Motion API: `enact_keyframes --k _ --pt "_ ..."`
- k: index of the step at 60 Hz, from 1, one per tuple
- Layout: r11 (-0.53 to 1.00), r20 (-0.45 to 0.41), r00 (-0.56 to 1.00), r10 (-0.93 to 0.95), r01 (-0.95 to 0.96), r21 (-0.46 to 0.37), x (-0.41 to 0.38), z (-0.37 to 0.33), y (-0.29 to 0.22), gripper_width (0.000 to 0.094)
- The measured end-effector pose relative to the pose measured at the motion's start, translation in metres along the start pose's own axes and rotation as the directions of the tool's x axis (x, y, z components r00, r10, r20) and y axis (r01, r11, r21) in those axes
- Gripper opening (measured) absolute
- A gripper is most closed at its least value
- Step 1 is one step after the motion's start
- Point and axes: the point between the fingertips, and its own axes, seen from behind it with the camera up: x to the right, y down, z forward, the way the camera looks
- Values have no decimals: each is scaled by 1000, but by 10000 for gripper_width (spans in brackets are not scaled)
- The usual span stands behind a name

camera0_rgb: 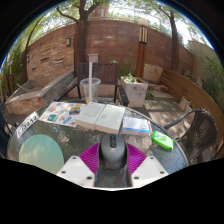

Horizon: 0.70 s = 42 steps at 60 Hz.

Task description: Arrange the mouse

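Tongs (pixel 113 165) clamped on grey mouse (pixel 113 150) above glass table (pixel 70 140); clear cup (pixel 91 89) beyond, contents unclear.

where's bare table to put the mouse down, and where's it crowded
The mouse sits between the tongs. Bare glass table lies left of the mouse, between the open book and the pale green ball. Crowded beyond: magazine, book, green object at right.

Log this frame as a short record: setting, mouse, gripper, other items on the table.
setting: outdoor patio, brick wall behind
surface: round glass table
mouse: grey mouse between the fingers
gripper: gripper closed on the mouse, pads touching both its sides
ahead: open book
beside: pale green ball, green object, clear cup
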Motion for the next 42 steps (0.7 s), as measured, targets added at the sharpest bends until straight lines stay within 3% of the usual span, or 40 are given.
enact_keyframes --k 10,16,22,30,38,42 --pt "979 67 997 45 -58 194 -54 -82 -98 358" --pt "974 157 987 43 -76 213 -123 -115 -105 358" --pt "990 216 976 10 -40 133 -182 -98 -48 357" --pt "1000 215 977 9 -7 -10 -226 -61 15 365" --pt "995 192 981 -1 20 -98 -235 -37 57 489" --pt "995 178 984 -6 25 -101 -236 -43 62 562"
